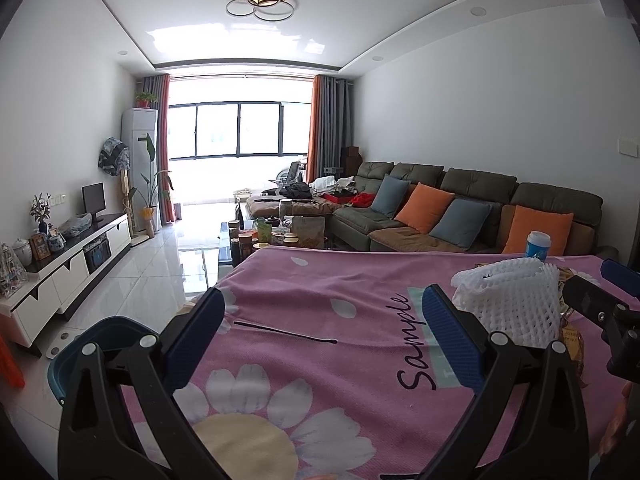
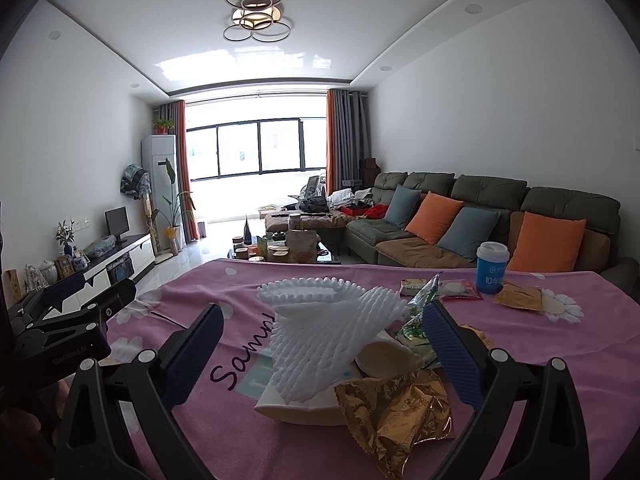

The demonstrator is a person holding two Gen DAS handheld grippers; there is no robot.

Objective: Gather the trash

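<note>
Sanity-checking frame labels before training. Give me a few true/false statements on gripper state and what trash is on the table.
1. Both grippers are open and hold nothing. True: the left gripper and right gripper have jaws spread wide.
2. The white foam net lies between the right jaws. True.
3. The blue cup lies on its side. False: it stands upright.
4. The gold wrapper is already in a bin. False: it lies on the pink cloth.
5. A thin black stick lies ahead of the left gripper. True.
</note>
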